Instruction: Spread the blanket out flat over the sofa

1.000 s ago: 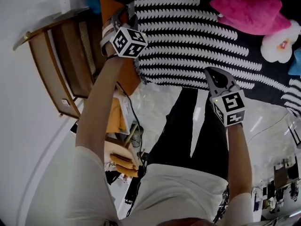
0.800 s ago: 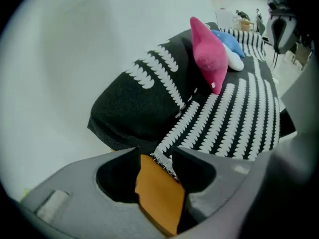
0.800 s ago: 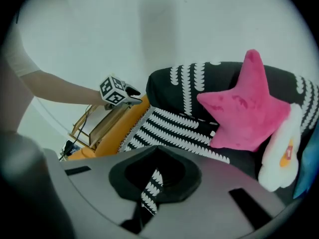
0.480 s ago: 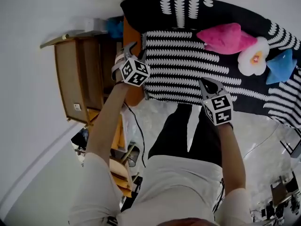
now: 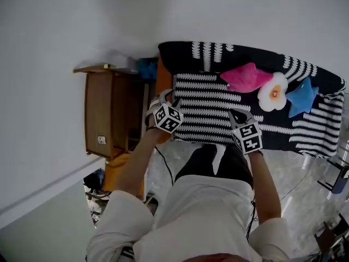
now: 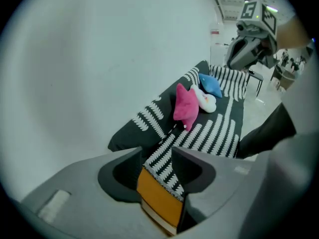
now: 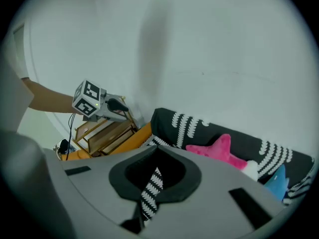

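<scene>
A black blanket with white leaf stripes covers the sofa seat and back. My left gripper sits at the blanket's left end, over the orange sofa arm. In the left gripper view its jaws stand apart, and the blanket's edge and the orange arm show in the gap. My right gripper is at the blanket's front edge. In the right gripper view it is shut on a narrow strip of blanket.
A pink star cushion, a white flower cushion and a blue star cushion lie on the blanket. A wooden shelf unit stands left of the sofa. Cables and clutter lie on the floor, with the wall behind.
The head view has pulled back, so the whole sofa shows now. Both grippers stay at the blanket's near edge, the left at the orange arm and the right further along.
</scene>
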The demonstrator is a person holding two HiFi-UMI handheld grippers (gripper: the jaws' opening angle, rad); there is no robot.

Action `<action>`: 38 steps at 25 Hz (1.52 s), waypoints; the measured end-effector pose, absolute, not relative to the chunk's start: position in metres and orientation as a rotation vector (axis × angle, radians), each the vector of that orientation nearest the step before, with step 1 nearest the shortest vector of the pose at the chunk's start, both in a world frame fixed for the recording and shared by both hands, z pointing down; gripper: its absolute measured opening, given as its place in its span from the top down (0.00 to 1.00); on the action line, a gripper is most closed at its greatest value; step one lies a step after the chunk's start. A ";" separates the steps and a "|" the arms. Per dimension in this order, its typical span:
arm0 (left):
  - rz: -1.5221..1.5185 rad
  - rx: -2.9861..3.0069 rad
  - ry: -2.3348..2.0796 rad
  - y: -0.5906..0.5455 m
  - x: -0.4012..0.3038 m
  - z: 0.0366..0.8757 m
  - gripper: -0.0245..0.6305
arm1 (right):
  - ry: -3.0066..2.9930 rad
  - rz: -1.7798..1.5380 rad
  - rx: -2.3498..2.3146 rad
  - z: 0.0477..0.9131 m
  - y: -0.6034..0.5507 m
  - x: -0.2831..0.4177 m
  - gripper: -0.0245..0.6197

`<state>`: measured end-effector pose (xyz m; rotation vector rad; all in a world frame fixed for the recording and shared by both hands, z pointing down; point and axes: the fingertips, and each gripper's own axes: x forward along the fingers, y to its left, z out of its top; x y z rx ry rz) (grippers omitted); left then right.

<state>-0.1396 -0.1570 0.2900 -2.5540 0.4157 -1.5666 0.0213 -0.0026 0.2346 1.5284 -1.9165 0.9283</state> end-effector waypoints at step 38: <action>-0.641 -3.017 1.117 0.087 -0.118 -0.029 0.93 | -2.228 0.387 1.749 -0.047 0.165 0.076 0.96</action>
